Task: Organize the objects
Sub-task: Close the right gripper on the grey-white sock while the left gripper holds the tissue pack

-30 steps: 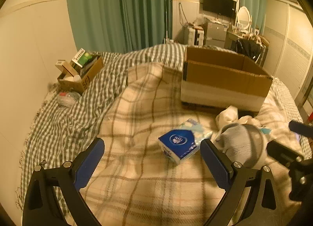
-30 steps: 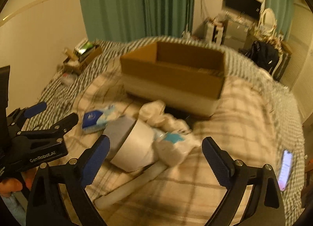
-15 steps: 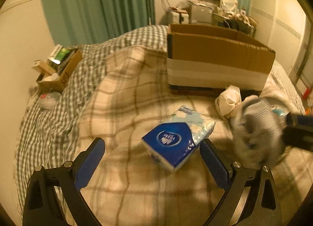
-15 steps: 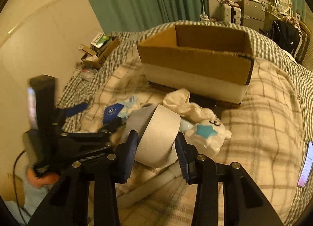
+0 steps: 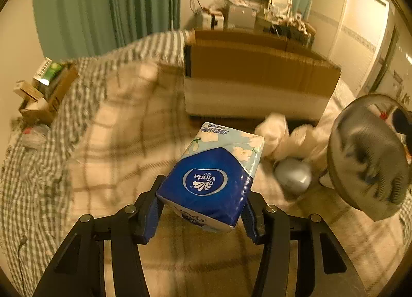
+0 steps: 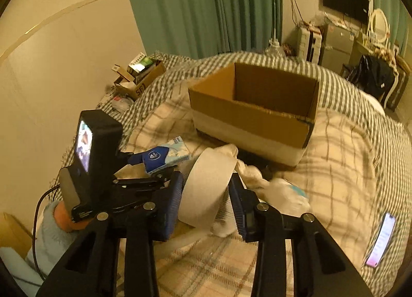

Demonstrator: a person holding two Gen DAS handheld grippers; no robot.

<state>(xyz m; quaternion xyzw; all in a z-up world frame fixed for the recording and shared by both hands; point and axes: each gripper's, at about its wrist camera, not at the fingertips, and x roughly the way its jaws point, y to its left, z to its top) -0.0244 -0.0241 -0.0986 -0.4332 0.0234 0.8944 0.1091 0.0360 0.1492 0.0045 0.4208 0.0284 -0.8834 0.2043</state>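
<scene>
1. Now the left gripper (image 5: 200,209) is clenched on the blue tissue pack (image 5: 213,176), held just above the plaid blanket (image 5: 110,147), in front of the cardboard box (image 5: 257,83).
2. Beside it, the right gripper (image 6: 206,199) grasps the tape roll (image 6: 206,189), also in front of the cardboard box.
3. White cloths (image 6: 278,189) lie against the box's near side.

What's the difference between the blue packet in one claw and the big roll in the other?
The blue-and-white Vinda tissue packet is a soft, flat-sided, printed pack; the wide grey-white tape roll is round, plain and hollow. The left gripper holds the packet, the right gripper the roll. Both are clamped between blue pads, near the open cardboard box.
</scene>
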